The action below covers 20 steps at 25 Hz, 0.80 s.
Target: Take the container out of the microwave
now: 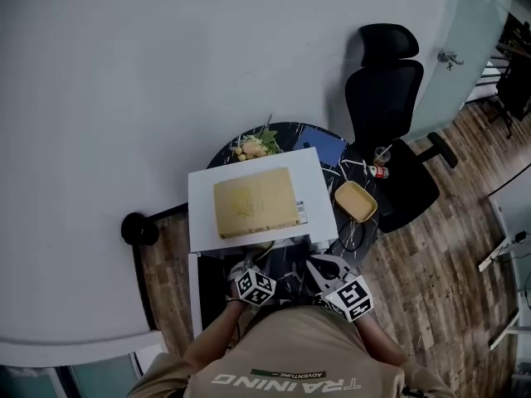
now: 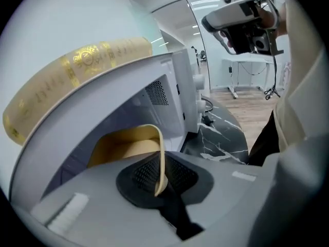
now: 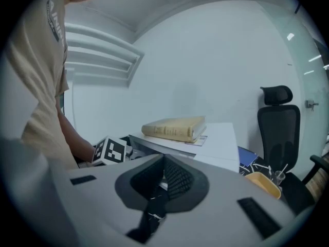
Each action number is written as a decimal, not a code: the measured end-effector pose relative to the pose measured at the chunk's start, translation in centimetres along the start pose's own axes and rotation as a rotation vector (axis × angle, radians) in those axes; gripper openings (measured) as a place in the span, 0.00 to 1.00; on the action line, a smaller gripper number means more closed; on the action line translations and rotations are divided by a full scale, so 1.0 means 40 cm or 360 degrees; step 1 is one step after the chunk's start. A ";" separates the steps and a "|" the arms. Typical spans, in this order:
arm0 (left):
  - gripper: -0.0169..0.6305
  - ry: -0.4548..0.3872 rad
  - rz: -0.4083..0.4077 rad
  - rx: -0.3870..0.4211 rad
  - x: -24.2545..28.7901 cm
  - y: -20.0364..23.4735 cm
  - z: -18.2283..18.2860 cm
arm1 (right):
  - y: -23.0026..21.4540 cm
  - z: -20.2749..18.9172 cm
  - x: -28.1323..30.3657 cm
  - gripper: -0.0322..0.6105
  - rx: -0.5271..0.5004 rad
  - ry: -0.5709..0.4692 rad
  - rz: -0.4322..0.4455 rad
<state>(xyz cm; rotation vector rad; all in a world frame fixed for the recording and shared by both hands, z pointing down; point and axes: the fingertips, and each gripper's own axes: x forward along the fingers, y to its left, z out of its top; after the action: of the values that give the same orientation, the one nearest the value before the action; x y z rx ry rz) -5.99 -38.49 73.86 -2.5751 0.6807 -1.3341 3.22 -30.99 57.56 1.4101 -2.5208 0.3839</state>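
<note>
A white microwave [image 1: 319, 185] stands on a dark marble table, with its front facing me. In the left gripper view its cavity [image 2: 154, 94] is open. A yellow container [image 2: 126, 145] sits at the mouth of the cavity. My left gripper [image 2: 161, 173] is shut on the container's near rim, and the thin yellow wall stands between the pads. In the head view the left gripper [image 1: 251, 280] reaches under the microwave's front edge. My right gripper [image 3: 163, 180] is shut with nothing in it and hangs over the table at the right [image 1: 325, 270].
A thick yellow book [image 1: 253, 201] lies on top of the microwave. A second yellow container [image 1: 356, 201] rests on the table [image 1: 290, 276] at the right, near a bottle and cables. A black office chair [image 1: 390, 98] stands behind. The open microwave door [image 1: 195, 293] juts out at left.
</note>
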 end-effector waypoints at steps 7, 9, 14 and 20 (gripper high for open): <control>0.07 -0.0065 -0.0041 -0.0131 -0.035 -0.051 -0.003 | 0.073 -0.004 0.061 0.06 -0.0079 0.0103 0.0069; 0.07 -0.0076 -0.0045 -0.0145 -0.039 -0.065 -0.010 | 0.103 -0.002 0.081 0.06 -0.0084 0.0120 0.0096; 0.07 -0.0068 -0.0066 -0.0144 -0.044 -0.069 -0.046 | 0.155 -0.016 0.127 0.06 -0.0096 0.0171 0.0138; 0.07 -0.0095 -0.0065 -0.0207 -0.055 -0.090 -0.067 | 0.186 -0.036 0.119 0.06 -0.0144 0.0222 0.0156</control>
<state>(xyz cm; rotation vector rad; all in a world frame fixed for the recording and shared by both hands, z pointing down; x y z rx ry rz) -8.08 -34.13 75.05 -2.7327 0.7312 -1.2579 -5.47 -30.56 59.59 1.1879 -2.4674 0.3670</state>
